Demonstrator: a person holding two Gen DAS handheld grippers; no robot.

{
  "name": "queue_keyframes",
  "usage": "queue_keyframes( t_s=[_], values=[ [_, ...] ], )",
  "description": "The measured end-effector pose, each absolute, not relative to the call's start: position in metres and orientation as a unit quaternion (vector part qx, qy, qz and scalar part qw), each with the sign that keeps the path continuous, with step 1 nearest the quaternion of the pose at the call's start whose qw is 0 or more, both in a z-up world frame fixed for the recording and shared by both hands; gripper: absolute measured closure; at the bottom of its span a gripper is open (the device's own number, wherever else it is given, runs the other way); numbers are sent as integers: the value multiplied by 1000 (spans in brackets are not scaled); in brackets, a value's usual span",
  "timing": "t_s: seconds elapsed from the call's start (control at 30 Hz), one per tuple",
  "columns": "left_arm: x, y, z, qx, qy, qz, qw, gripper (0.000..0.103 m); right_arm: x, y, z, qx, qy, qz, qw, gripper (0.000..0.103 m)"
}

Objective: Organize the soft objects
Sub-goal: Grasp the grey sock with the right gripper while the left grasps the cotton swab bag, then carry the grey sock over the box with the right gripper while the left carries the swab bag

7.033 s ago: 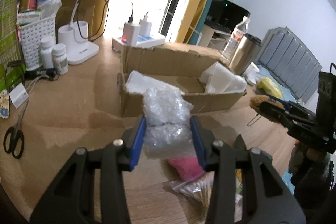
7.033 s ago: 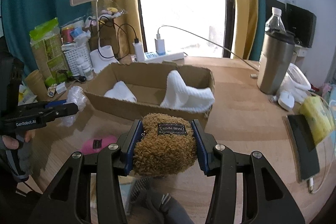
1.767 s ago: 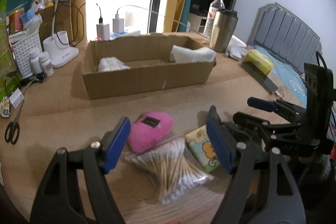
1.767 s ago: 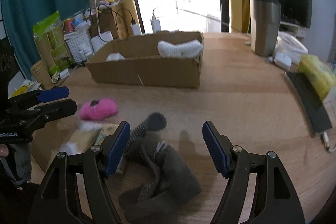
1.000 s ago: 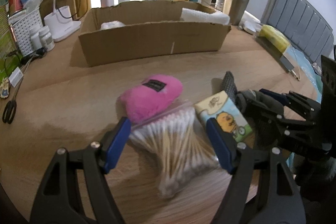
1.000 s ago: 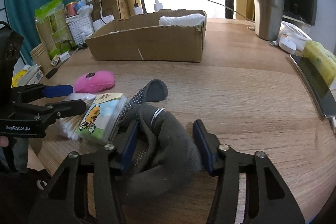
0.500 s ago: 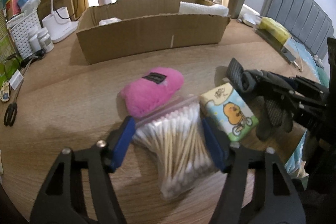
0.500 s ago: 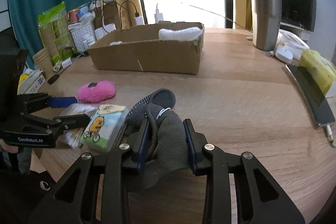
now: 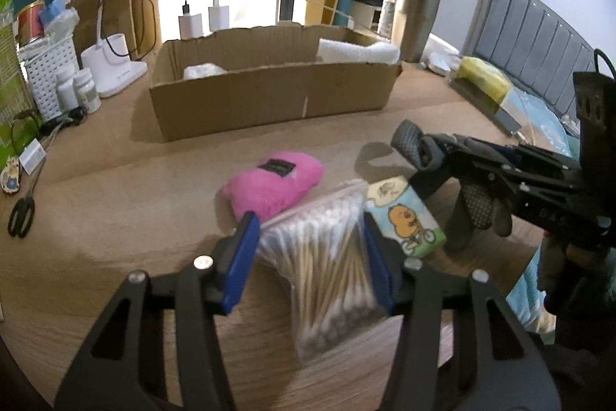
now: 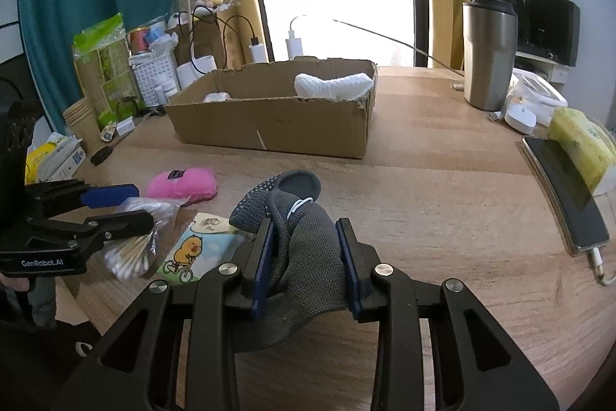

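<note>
My left gripper (image 9: 308, 249) is shut on a clear bag of cotton swabs (image 9: 327, 257) and holds it just above the wooden table; it also shows in the right wrist view (image 10: 115, 207). My right gripper (image 10: 306, 257) is shut on a grey knitted shoe (image 10: 304, 241), lifted off the table, also seen in the left wrist view (image 9: 454, 160). A pink plush (image 9: 275, 182) and a cartoon tissue pack (image 9: 408, 214) lie on the table. The cardboard box (image 9: 269, 99) holds a white towel (image 9: 358, 51) and a bubble-wrap wad (image 9: 202, 70).
A lamp base (image 9: 115, 64), pill bottles (image 9: 79, 89), a white basket (image 9: 46, 76) and scissors (image 9: 21, 214) stand at the left. A steel tumbler (image 10: 489, 64), a phone (image 10: 566, 191) and a yellow pack (image 10: 581, 145) lie at the right.
My left gripper has closed on the bag of cotton swabs and lifted it slightly. My right gripper has closed on the grey shoe and raised it off the table.
</note>
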State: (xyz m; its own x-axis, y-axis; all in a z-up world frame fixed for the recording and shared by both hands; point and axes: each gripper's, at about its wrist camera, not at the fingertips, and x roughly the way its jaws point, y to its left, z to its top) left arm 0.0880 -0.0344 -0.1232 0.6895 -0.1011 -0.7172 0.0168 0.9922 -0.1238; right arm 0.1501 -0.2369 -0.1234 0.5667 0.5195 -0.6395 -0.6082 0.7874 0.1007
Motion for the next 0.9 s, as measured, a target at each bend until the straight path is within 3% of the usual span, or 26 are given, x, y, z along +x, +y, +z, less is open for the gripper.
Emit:
queue_keyframes(
  t_s=[0.9],
  values=[
    [103, 6, -92, -97, 342, -35, 934, 49, 167, -208, -81, -92, 307, 321, 891, 69]
  ],
)
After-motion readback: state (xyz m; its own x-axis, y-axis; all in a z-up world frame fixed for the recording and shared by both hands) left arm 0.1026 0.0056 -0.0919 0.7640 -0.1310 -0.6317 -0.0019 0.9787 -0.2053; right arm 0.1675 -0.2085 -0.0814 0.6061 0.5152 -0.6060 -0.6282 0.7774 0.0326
